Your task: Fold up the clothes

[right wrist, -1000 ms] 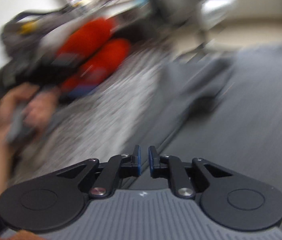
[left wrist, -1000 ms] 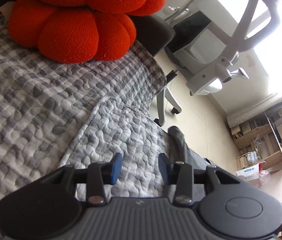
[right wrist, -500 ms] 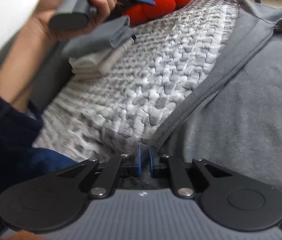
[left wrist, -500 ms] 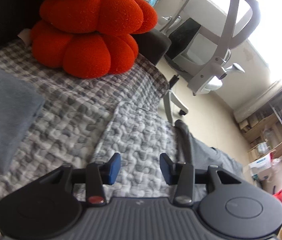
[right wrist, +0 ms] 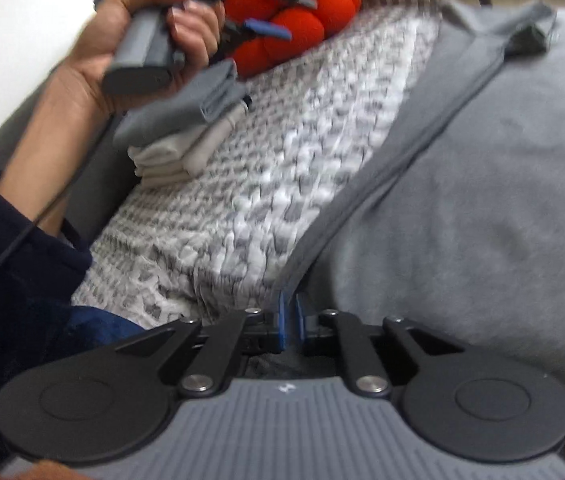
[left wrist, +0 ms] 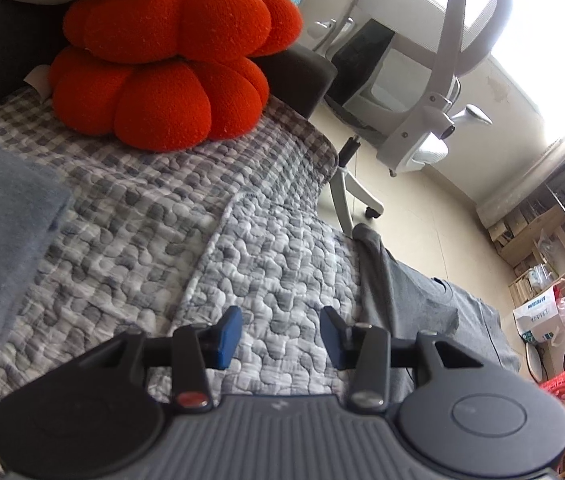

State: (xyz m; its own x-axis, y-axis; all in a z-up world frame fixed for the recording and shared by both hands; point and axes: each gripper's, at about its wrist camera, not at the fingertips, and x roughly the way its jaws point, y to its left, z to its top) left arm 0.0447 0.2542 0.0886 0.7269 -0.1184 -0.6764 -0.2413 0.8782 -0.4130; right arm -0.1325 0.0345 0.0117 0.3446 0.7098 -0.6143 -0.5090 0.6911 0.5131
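The left gripper [left wrist: 280, 332] has its two blue-padded jaws spread wide and empty, hanging above the grey-and-white quilted bedspread [left wrist: 186, 216] without touching any cloth. In the right wrist view this same gripper sits at 11 o'clock, its grey handle wrapped in the person's left hand [right wrist: 138, 36], with a dark blue sleeve [right wrist: 14, 264] at 8 o'clock.

The right gripper [right wrist: 290, 316] has its jaws nearly together, clenched on the hem edge of the large grey knit garment [right wrist: 462, 208], a thin fold of fabric running between the blue pads. The garment spreads from 12 to 5 o'clock in that view, lying flat on the bedspread, its folded edge forming a diagonal band from the jaws up toward 1 o'clock. From the left wrist camera the same garment [left wrist: 410, 296] shows at 3 to 4 o'clock, just beside the right-hand jaw.

One stack of folded clothes [right wrist: 186, 132] rests at 10 o'clock in the right view, a grey piece on top of pale cream pieces; the exact number of layers is unclear. Two orange lobed plush cushions [left wrist: 170, 64] sit one atop the other at 11 o'clock in the left view. One white mesh office chair [left wrist: 434, 80] stands on the floor at 1 o'clock.
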